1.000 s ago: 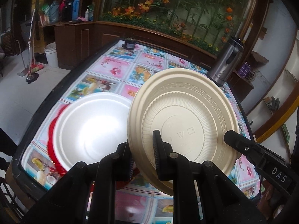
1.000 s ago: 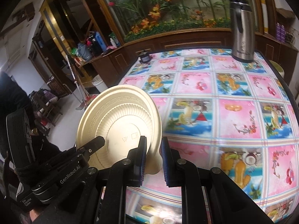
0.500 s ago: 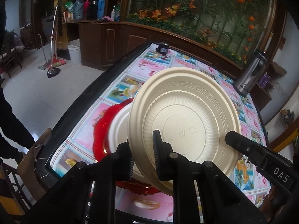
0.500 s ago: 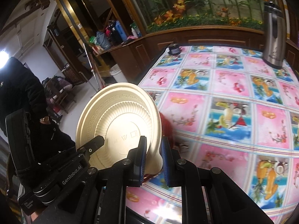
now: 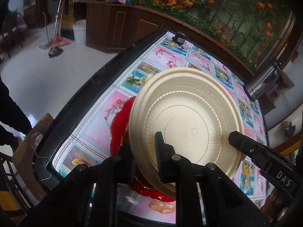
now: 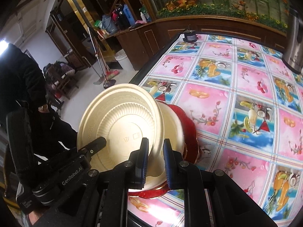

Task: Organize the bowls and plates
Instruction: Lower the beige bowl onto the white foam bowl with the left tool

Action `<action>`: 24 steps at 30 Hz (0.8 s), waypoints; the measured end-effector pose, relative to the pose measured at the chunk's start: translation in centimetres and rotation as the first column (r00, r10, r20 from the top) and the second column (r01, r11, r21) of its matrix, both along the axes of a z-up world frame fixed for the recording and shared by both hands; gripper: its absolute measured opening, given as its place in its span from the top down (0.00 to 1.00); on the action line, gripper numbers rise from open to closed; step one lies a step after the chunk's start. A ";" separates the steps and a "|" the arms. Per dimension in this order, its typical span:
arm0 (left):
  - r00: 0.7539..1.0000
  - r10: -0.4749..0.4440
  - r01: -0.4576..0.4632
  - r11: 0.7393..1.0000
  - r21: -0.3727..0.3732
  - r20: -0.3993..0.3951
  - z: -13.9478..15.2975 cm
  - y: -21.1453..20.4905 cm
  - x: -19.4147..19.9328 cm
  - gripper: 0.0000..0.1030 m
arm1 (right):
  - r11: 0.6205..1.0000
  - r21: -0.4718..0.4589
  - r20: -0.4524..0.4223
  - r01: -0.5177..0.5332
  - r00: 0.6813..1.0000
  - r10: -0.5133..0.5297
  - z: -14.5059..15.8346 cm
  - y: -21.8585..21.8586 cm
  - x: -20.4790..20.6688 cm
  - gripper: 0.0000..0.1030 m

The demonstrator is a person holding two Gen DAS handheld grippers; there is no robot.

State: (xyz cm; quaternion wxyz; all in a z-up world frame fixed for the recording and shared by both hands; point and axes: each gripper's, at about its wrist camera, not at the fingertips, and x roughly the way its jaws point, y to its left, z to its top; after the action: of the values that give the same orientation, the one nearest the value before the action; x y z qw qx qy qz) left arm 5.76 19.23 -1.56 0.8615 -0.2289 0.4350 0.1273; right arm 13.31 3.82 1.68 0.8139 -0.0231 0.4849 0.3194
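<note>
Both the left gripper [image 5: 144, 158] and right gripper [image 6: 155, 160], clamped on a tilted, round cream plastic plate [image 5: 189, 124], hold it just above a white plate [image 6: 173, 130] stacked on a scalloped red plate [image 5: 118, 128] at the surface's near edge.

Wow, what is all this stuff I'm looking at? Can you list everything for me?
Cream plate: one, beige, tilted, clamped at its rim by both grippers.
White plate: one, on the red plate.
Red plate: one, on the table near its edge.
Table: one, pink and blue fruit-print cloth.
Steel flask: one, silver, far side of the table.
Small dark object: one, far table edge.
Mop: one, on the floor.
Left gripper: black, shut on the cream plate.
Right gripper: black, shut on the cream plate.
</note>
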 end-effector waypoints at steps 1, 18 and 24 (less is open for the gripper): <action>1.000 0.004 -0.004 1.000 -0.021 0.000 -0.1 0.4 0.0 0.85 | 1.000 -0.009 -0.001 -0.006 1.000 0.006 0.2 0.3 0.1 0.85; 1.000 0.013 -0.012 0.993 -0.114 0.003 -0.4 1.6 0.2 0.85 | 0.992 -0.124 0.048 -0.037 0.998 0.044 2.3 3.6 -0.3 0.85; 1.000 -0.016 0.016 1.000 -0.018 0.008 0.3 0.0 0.8 0.85 | 0.995 -0.102 0.037 -0.015 0.999 0.018 1.9 1.9 0.0 0.85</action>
State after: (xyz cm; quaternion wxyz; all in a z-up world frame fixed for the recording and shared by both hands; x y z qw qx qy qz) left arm 6.56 19.24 -1.22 0.8621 -0.2337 0.4345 0.1156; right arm 13.35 5.75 3.60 0.8179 -0.0745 0.4849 0.3005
